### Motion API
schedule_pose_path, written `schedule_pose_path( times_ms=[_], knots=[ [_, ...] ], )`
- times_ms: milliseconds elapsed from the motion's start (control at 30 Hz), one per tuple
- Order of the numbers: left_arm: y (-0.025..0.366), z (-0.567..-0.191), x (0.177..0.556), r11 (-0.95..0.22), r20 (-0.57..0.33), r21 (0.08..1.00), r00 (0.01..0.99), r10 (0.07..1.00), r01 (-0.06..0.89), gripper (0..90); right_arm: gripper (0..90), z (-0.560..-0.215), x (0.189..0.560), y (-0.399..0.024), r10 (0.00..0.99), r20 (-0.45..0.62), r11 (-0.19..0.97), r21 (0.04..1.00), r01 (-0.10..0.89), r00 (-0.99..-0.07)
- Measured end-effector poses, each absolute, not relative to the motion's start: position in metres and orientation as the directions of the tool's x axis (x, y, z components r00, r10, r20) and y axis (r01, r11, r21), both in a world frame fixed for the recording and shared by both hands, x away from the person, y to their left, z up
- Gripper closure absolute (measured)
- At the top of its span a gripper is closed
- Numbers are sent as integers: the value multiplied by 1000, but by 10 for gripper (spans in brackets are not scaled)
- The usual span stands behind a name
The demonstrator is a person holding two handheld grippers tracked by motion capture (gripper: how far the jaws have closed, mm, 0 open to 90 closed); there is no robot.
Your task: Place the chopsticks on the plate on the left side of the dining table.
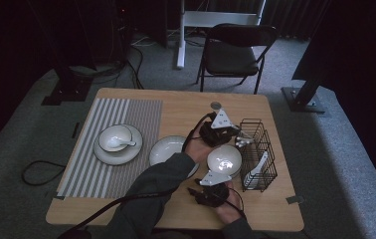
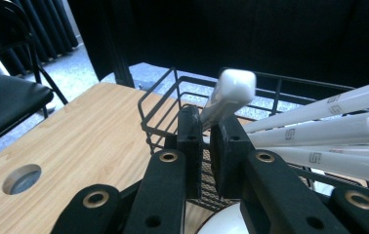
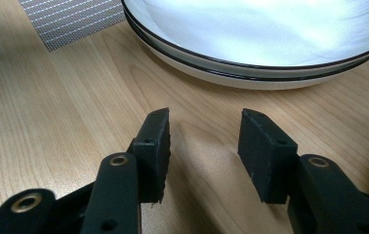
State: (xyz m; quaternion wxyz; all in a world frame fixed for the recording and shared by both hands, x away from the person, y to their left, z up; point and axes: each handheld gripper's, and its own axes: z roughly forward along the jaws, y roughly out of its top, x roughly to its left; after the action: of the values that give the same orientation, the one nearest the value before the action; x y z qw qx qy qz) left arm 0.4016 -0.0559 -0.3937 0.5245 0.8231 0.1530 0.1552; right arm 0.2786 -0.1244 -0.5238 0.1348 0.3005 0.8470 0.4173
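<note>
A black wire basket (image 1: 258,154) stands at the table's right side with several white spoons in it. My left gripper (image 1: 238,140) reaches across to the basket's near end. In the left gripper view, the left gripper (image 2: 206,127) is shut on the handle of a white spoon (image 2: 229,92), which sticks up over the basket's rim (image 2: 163,105). More white handles (image 2: 319,131) lie to the right. My right gripper (image 1: 196,190) rests low by the front edge. In its own view the right gripper (image 3: 204,146) is open over bare wood, facing stacked white plates (image 3: 251,68).
A white bowl (image 1: 224,159) sits between the two grippers, beside the basket. A white plate (image 1: 166,149) lies mid-table. On the striped placemat (image 1: 121,112) at the left stands a plate (image 1: 107,156) bearing a bowl and spoon. A round hole (image 1: 216,105) marks the table's back. A folding chair (image 1: 235,50) stands behind.
</note>
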Motion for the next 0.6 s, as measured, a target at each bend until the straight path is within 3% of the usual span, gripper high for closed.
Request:
schedule_pose_path(
  times_ms=[600],
  knots=[
    [-51,-384,401,-377,96,923,903,419,77,848,546,-524,279,-125,622,19,474,787,395,-783]
  ],
)
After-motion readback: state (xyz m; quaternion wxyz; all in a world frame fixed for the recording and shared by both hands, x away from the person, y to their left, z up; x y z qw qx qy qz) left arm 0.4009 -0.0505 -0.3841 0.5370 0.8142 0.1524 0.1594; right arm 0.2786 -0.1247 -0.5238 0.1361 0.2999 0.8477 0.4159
